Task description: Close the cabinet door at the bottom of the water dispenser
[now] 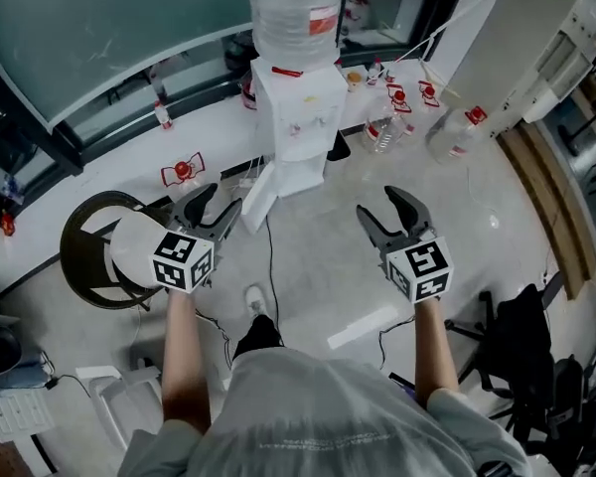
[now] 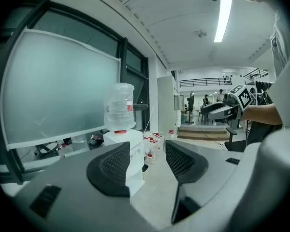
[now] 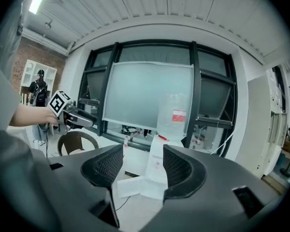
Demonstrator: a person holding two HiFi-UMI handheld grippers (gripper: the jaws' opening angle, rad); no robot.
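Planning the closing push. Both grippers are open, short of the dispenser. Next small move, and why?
Probably ease the left gripper forward onto the outer face of the cabinet door, which stands swung out to the person's left from the water dispenser. That gripper is nearest the door, jaws apart and empty, seemingly not touching it yet. The right gripper, also open, sits farther off.

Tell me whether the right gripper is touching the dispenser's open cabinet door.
Apart. The head view shows bare floor between the right gripper and the cabinet door, and the gripper's jaws stand open on nothing.
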